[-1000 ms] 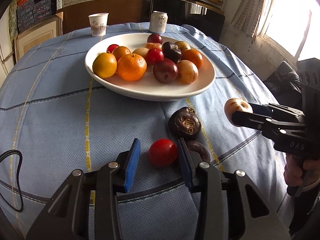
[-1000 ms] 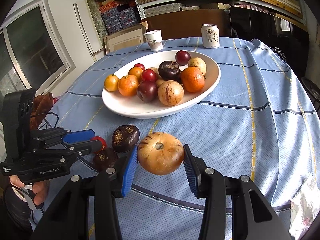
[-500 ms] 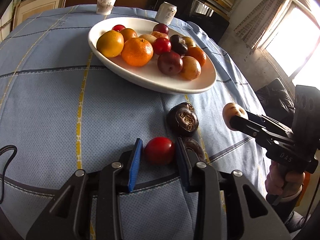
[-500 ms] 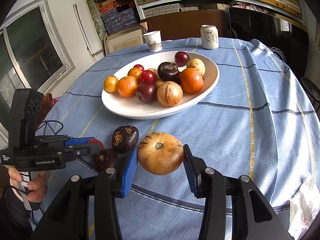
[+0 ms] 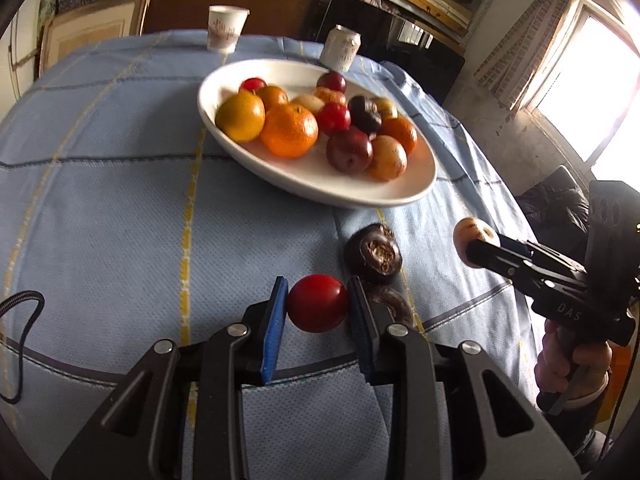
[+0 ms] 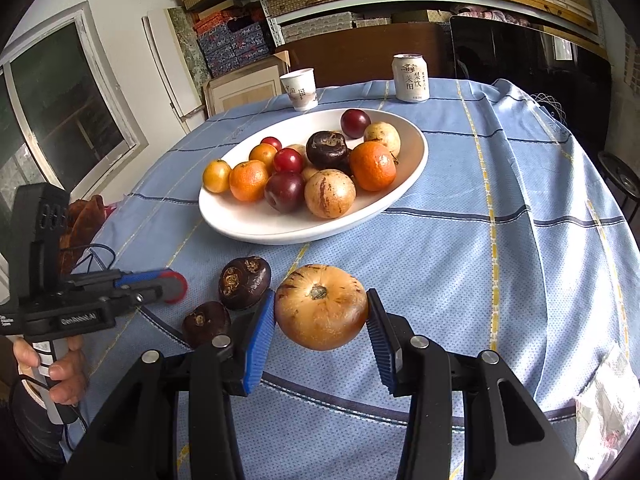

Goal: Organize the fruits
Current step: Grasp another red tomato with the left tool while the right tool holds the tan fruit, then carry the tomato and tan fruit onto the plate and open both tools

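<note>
The left tool point(image 5: 318, 312) pinches a smooth, glossy red fruit point(image 5: 318, 308) between its 2 ribbed blue pads, which press on the fruit's sides at 9 and 3 o'clock. The right tool point(image 6: 320, 318) pinches a round tan fruit point(image 6: 321, 306) with brown streaks and a dry stem scar facing the camera; its blue pads touch the skin at 9 and 3 o'clock, and the fruit hangs above the tabletop point(image 6: 500, 248), which is covered in a blue woven cloth with yellow and dark stripes.

In the right wrist view, 2 dark purple, wrinkled fruits lie on the cloth: the larger dark fruit point(image 6: 244, 282) at 9 o'clock of the tan fruit, just beside the left pad, and the smaller dark fruit point(image 6: 206, 322) at 7 o'clock of the larger one, close to it.

At 12 o'clock of both tools sits a wide, shallow white oval bowl point(image 6: 416, 152) holding oranges, red and purple plums and pale streaked fruits. Beyond the bowl stand a paper cup point(image 6: 299, 89) and a drink can point(image 6: 410, 78).
</note>
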A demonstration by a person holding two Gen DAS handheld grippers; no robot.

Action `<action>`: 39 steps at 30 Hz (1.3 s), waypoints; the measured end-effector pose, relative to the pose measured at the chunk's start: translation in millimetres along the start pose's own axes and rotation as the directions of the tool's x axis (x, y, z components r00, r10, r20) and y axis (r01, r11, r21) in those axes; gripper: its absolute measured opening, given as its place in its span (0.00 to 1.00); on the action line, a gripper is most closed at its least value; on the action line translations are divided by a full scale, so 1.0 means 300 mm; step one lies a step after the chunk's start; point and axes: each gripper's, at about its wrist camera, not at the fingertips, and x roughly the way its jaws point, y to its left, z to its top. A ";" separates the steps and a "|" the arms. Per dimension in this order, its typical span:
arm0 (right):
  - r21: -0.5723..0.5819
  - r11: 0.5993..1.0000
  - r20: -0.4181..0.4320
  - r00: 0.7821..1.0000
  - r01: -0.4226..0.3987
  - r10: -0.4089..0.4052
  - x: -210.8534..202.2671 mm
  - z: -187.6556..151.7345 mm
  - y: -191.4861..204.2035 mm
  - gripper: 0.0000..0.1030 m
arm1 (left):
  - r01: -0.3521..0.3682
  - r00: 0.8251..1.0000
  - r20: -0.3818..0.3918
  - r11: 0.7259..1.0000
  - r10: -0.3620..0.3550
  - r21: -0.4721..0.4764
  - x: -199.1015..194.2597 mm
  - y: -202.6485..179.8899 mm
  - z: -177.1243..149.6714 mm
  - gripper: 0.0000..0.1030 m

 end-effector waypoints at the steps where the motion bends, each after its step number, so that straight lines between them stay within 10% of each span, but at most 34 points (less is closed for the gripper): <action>1: -0.003 1.000 0.005 1.000 -0.002 0.002 -0.002 0.000 0.002 0.44 | -0.008 1.000 0.019 1.000 0.008 0.011 -0.018 -0.005 0.004 0.29; 10: -0.036 0.999 0.089 0.996 0.001 0.002 0.006 0.089 0.028 0.44 | -0.076 0.990 0.131 0.982 0.053 0.174 -0.085 -0.089 0.154 0.29; 25: -0.050 0.999 0.164 0.986 0.001 0.008 0.196 0.294 0.029 0.46 | -0.149 0.980 0.154 0.979 0.127 0.141 0.192 -0.033 0.524 0.29; 29: -0.066 0.998 0.247 0.969 0.013 0.004 0.125 0.274 0.051 0.69 | -0.174 0.968 0.199 0.981 0.154 0.088 0.143 -0.030 0.494 0.95; 39: -0.098 0.995 0.342 0.940 0.022 0.013 -0.079 0.170 0.101 0.69 | -0.238 0.930 0.296 0.971 0.216 0.039 -0.099 -0.038 0.299 0.95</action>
